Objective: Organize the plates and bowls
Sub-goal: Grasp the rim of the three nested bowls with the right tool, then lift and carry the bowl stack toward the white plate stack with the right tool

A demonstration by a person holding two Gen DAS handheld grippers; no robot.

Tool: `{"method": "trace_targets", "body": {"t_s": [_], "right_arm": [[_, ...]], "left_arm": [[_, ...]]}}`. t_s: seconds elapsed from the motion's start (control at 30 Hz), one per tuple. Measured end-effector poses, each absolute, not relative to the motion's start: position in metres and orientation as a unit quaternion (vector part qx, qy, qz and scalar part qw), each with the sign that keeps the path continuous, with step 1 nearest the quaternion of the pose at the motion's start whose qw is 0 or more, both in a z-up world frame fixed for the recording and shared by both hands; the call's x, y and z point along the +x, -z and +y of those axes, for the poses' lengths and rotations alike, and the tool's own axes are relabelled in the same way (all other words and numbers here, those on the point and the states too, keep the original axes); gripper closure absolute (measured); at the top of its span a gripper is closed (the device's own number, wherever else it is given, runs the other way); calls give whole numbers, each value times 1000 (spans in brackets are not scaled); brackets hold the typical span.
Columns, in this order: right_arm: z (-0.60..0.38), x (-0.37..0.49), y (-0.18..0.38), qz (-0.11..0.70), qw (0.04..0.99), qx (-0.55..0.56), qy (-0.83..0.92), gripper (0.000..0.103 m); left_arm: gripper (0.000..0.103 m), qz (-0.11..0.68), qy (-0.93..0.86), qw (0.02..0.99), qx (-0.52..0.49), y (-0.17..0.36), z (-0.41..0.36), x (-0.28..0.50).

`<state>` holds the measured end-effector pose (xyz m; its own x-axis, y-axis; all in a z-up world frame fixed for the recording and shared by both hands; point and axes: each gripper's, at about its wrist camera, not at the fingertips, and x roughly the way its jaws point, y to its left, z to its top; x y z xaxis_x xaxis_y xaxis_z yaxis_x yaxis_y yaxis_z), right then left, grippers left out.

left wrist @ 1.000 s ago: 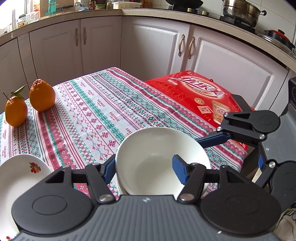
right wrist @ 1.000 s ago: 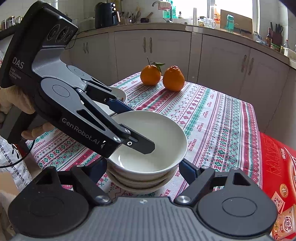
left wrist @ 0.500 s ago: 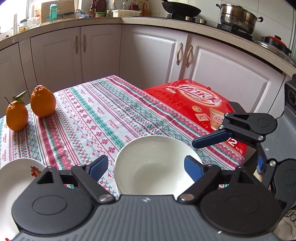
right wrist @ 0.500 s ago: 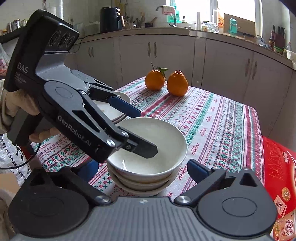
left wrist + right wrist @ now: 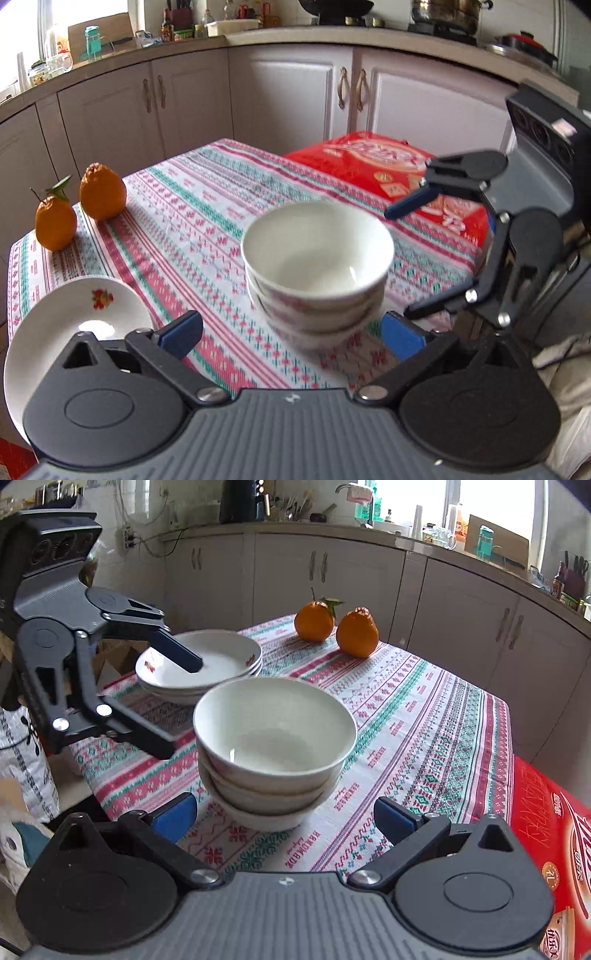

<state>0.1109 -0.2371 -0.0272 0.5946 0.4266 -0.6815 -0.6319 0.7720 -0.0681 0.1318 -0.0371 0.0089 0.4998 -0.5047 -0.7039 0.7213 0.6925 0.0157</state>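
Stack of bowls (image 5: 273,749) on the patterned surface (image 5: 424,731), left gripper (image 5: 290,332) jaws released, right gripper (image 5: 284,818) jaws released, both empty, stacked plates (image 5: 207,664) beside, two oranges (image 5: 356,631) behind

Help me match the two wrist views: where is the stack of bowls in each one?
Left wrist: stack of bowls sits centre, just beyond the open left gripper.
Right wrist: stack of bowls sits centre, slightly left, ahead of the open right gripper.
Shared landmark: two oranges.
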Motion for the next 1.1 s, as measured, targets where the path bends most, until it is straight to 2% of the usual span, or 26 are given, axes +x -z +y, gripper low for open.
{"method": "trace_targets", "body": {"t_s": [0.4, 0.77, 0.83, 1.1], "right_arm": [[-228, 125, 53, 362, 860, -187, -308, 0], [-216, 150, 61, 361, 815, -247, -381, 0], [-214, 152, 60, 359, 802, -260, -400, 1], [-209, 166, 55, 366, 768, -281, -445, 10]], "left_arm": [[1, 371, 366, 832, 188, 39, -51, 146], [4, 378, 419, 796, 220, 45, -60, 167], [8, 377, 440, 783, 228, 42, -63, 170], [9, 364, 491, 749, 257, 35, -72, 179]]}}
